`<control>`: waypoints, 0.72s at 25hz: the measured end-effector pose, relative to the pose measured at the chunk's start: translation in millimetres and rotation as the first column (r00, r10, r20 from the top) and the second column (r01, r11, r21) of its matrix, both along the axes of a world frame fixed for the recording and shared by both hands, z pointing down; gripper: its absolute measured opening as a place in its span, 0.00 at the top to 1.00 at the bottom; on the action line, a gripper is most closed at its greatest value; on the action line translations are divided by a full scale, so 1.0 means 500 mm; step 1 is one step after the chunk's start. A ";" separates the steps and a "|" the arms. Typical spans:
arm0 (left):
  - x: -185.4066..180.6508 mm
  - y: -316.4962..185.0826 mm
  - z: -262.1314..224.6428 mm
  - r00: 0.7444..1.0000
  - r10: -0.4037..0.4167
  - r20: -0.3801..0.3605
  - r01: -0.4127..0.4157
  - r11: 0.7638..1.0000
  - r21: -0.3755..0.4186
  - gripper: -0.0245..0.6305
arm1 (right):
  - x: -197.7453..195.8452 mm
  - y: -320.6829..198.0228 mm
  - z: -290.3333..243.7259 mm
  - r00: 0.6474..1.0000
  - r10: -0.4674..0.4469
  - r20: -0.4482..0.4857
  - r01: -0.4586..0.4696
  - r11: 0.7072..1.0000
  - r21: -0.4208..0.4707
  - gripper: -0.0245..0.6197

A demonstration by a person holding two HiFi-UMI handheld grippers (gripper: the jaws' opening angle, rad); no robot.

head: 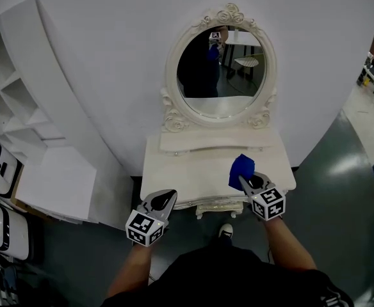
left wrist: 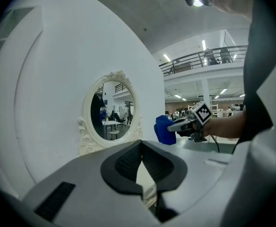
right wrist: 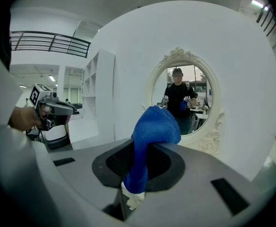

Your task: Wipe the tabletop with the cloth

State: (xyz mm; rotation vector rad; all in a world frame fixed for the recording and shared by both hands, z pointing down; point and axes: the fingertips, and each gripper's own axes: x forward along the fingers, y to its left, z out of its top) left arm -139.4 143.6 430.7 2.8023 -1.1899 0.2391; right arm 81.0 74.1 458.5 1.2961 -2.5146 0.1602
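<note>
Forearms (head: pixel 283 248) of the person, bare below a dark garment, reach forward side by side, each hand carrying a tool level and aimed at the mirror (head: pixel 219 62).

Right tool (head: pixel 243 181): jaws clamped on a blue cloth (head: pixel 241 168). In the right gripper view the cloth (right wrist: pixel 152 124) rises from between the pads as a bunched, rounded fold, with a pale corner hanging below the right tool (right wrist: pixel 142 150). It is held over the right half of the white counter (head: pixel 187 168); whether the cloth touches the surface cannot be told.

Left tool (head: pixel 164 198): jaws closed on each other, nothing between them, as the left gripper view shows (left wrist: pixel 140 148). Its tip lies at the counter's front edge, left of centre, well apart from the cloth (left wrist: pixel 164 130).

Behind the counter stands the oval mirror in an ornate white frame, against a curved white wall. A white shelf unit (head: pixel 20 88) stands to the left.
</note>
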 end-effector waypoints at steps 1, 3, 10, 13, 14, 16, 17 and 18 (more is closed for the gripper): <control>0.008 -0.020 0.004 1.000 -0.002 -0.002 0.002 1.000 -0.003 0.95 | 0.008 -0.019 0.008 1.000 -0.004 0.000 0.004 1.000 -0.006 0.90; 0.026 -0.061 0.009 1.000 -0.003 -0.005 0.003 1.000 -0.011 0.95 | 0.026 -0.059 0.023 1.000 -0.010 0.001 0.011 1.000 -0.021 0.90; 0.081 -0.220 0.009 0.999 -0.031 0.013 0.031 0.999 -0.029 0.95 | 0.082 -0.230 0.040 0.999 -0.040 0.024 0.041 0.998 -0.050 0.90; 0.101 -0.278 -0.001 0.998 -0.055 0.022 0.055 0.998 -0.028 0.95 | 0.100 -0.298 0.038 0.998 -0.062 0.031 0.063 0.996 -0.055 0.90; 0.106 -0.296 -0.003 0.998 -0.065 0.026 0.065 0.997 -0.029 0.95 | 0.104 -0.320 0.037 0.997 -0.069 0.033 0.071 0.996 -0.055 0.90; 0.112 -0.330 -0.004 0.996 -0.087 0.032 0.088 0.996 -0.034 0.95 | 0.111 -0.359 0.036 0.996 -0.084 0.038 0.086 0.995 -0.055 0.90; 0.116 -0.346 -0.002 0.995 -0.098 0.033 0.099 0.994 -0.038 0.95 | 0.116 -0.377 0.035 0.995 -0.091 0.039 0.093 0.994 -0.055 0.90; 0.121 -0.361 -0.001 0.994 -0.108 0.034 0.109 0.993 -0.041 0.95 | 0.120 -0.395 0.035 0.994 -0.098 0.041 0.100 0.994 -0.055 0.90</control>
